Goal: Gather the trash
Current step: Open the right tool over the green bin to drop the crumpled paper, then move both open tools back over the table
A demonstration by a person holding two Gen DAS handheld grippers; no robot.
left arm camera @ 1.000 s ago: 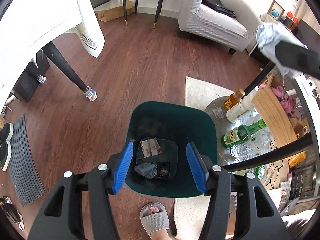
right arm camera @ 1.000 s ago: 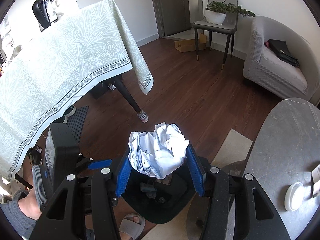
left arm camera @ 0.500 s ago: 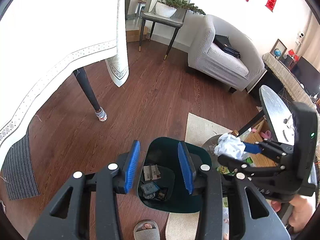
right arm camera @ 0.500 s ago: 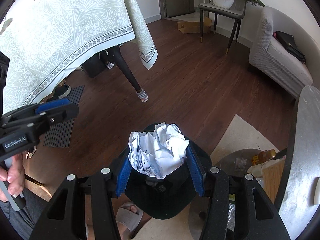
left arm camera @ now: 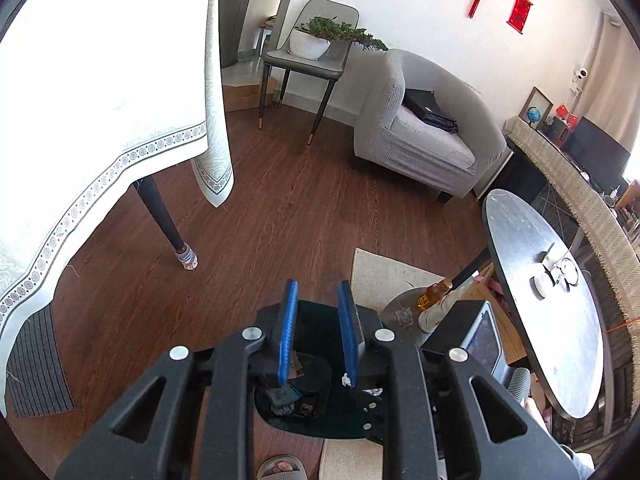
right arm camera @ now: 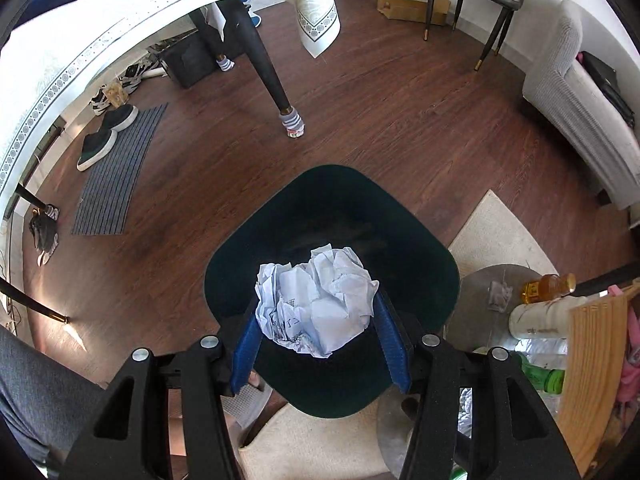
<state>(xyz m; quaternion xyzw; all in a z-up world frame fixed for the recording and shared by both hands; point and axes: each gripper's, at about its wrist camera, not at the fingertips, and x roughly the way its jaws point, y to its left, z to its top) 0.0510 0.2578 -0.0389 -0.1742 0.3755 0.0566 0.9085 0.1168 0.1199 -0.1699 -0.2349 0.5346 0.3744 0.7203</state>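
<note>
Blue pads on the right gripper (right arm camera: 318,320) are clamped on a crumpled white paper ball (right arm camera: 316,300), and it hangs directly over the mouth of the dark green trash bin (right arm camera: 256,240), camera looking almost straight down into it. Paper fills the gap between the pads, printed side showing at six o'clock of the wad. Over on the left gripper (left arm camera: 318,336), the jaws have just been closing and there's nothing between them — a narrow slot of air, pads not quite meeting. Through that slot, the same bin (left arm camera: 320,420) sits below with a few scraps of rubbish (left arm camera: 290,398) already on its floor. At three o'clock of the bin, a low round stand carries an amber bottle (right arm camera: 548,284) and a white bottle (right arm camera: 540,316). At eleven o'clock, a table leg with a striped sock (right arm camera: 292,124) stands on the wood floor, a white tablecloth (left arm camera: 100,100) draped above. Grey armchair (left arm camera: 424,136) at one o'clock, well apart.
</note>
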